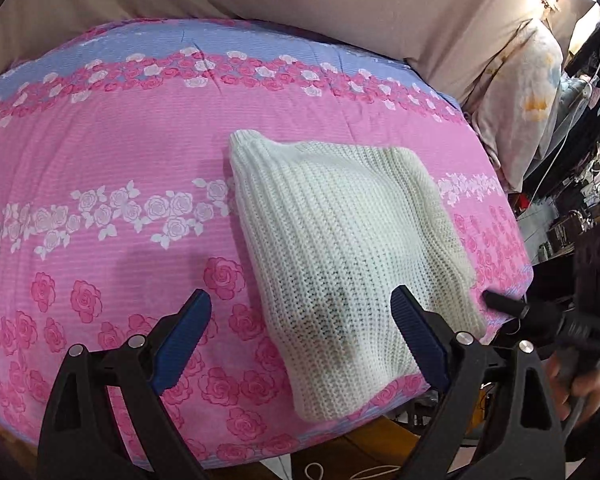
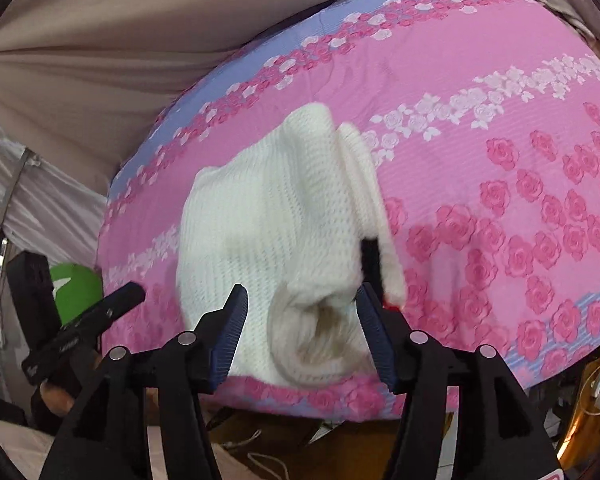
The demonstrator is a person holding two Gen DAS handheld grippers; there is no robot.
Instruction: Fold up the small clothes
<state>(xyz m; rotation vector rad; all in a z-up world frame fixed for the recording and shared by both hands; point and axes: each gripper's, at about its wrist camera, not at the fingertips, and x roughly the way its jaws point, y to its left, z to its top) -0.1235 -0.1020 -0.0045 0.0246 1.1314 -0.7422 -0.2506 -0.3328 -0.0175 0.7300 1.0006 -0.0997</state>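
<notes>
The white knit garment (image 1: 340, 216) lay folded on the bed (image 1: 100, 168), just ahead of both claws. The left claw (image 1: 300, 320) and right claw (image 2: 300, 312) stood apart and empty, likely released to let the fold settle.

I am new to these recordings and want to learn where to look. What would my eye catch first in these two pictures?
First, the folded white ribbed knit sweater, lying near the front edge of the bed. Next, the bright pink bedspread with rose bands and a lilac border under it, filling most of both views. Last, the blue-padded fingers of the left gripper and those of the right gripper, both spread open above the sweater's near end.
</notes>
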